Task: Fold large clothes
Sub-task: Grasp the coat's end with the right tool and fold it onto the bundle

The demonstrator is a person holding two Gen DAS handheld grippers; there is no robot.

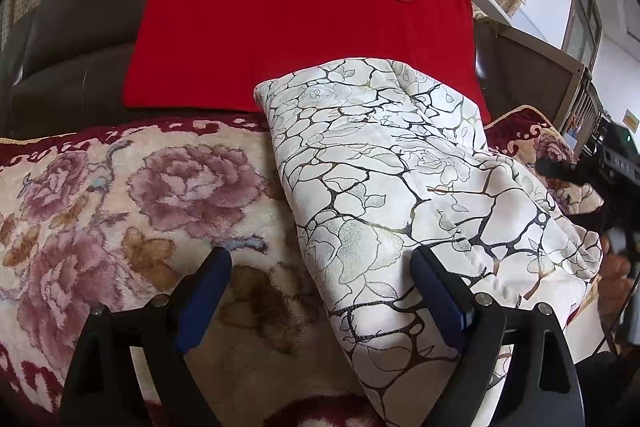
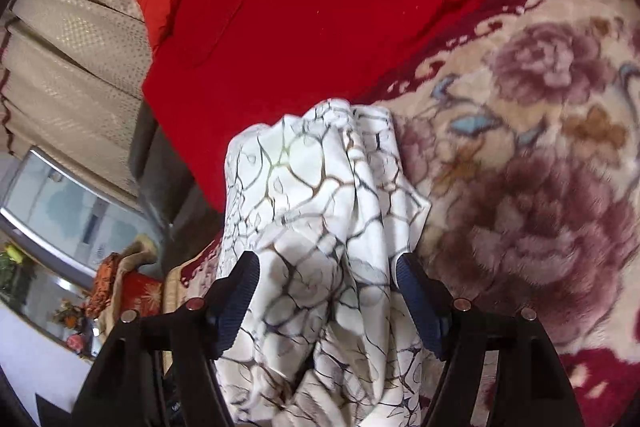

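Garment (image 1: 400,179), a white quilted piece printed with dark branching lines, is seen lying in a thick, soft bundle on a plush floral blanket (image 1: 120,195), its far end resting against a smooth red cloth (image 1: 280,27). Several folds appear done; the loose, creased end between the right gripper (image 2: 326,291) fingers is judged unfinished. Right fingers stand apart around that end without pressing. Left gripper (image 1: 320,283) fingers are spread wide, gripping nothing.

You had no readable text in either view. A small yellow sign (image 1: 631,118) hung at the far right edge of the left wrist view, past the sofa, but its marks were too small and blurred to make out.
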